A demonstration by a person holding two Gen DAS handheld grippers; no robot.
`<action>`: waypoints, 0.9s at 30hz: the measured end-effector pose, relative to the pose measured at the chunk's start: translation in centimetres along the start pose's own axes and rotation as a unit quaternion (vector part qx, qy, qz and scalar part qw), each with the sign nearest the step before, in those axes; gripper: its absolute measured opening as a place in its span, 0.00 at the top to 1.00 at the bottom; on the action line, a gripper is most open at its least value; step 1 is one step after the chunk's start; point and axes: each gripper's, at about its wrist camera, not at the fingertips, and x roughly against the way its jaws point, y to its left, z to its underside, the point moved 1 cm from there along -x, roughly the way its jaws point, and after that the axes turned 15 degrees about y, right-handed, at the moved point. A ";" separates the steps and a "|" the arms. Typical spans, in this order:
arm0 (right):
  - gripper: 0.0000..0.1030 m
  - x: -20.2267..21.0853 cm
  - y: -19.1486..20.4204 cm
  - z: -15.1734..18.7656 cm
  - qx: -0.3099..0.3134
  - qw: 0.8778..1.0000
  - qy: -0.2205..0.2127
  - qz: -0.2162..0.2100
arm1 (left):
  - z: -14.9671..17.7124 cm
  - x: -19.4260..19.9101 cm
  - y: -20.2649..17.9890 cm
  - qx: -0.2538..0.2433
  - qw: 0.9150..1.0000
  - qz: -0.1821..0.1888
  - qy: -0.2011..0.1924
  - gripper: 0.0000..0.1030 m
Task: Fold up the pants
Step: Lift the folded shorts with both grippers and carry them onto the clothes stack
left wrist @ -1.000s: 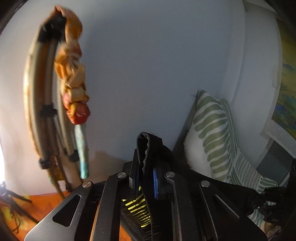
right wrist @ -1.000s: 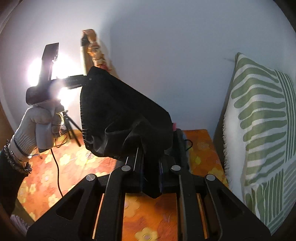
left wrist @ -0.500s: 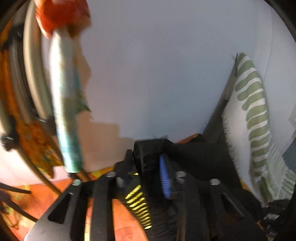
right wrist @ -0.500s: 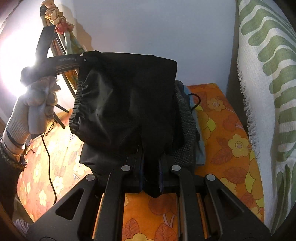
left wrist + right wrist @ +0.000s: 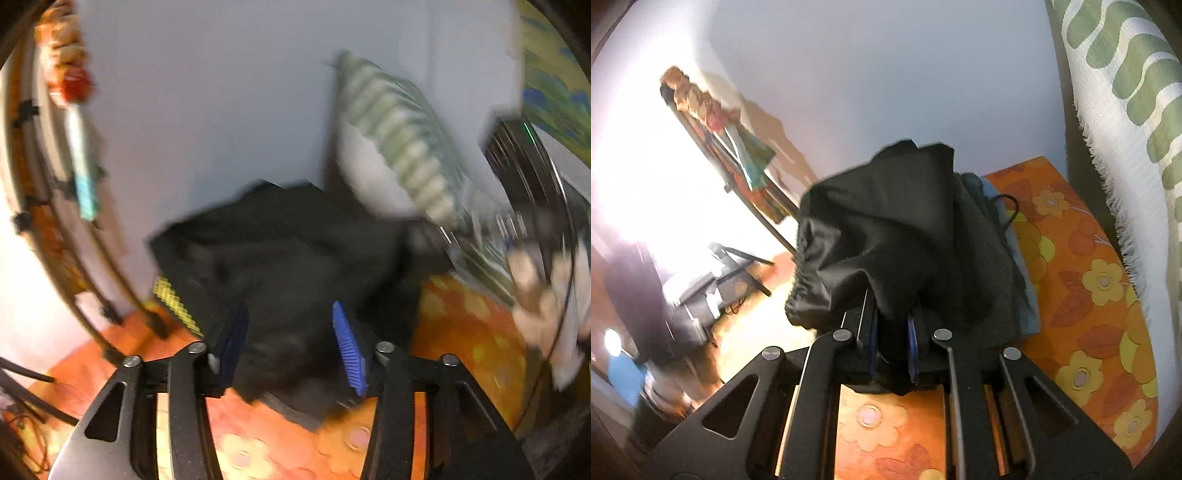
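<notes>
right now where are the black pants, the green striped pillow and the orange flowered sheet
black fabric pants [image 5: 905, 221], right wrist view, on the draped upper panel
green striped white pillow [image 5: 1126, 110], right wrist view, on its front face
orange flowered bed sheet [image 5: 1086, 280], right wrist view, on a bare patch beside the pants

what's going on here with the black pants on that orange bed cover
A person is folding black pants with a handheld gripper in each hand, over an orange flowered bedspread. The right gripper is shut on a bunch of the fabric. The left gripper has its jaws opening, with the cloth lying loose between its blue pads. A green-striped pillow leans at the right.
</notes>
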 end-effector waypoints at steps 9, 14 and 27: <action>0.87 1.0 1.8 -1.6 -0.006 1.000 -0.006 -0.019 | -0.6 -5.7 -6.3 -0.098 0.989 -0.112 0.011 0.39; 0.87 1.0 1.5 -1.3 0.004 1.000 0.009 -0.016 | -0.9 -7.9 -5.1 -0.082 0.987 -0.136 0.031 0.40; 0.53 -0.3 -7.0 -6.1 -0.089 0.991 -0.030 -0.093 | -1.2 -7.1 -3.3 -0.067 0.995 -0.072 0.030 0.91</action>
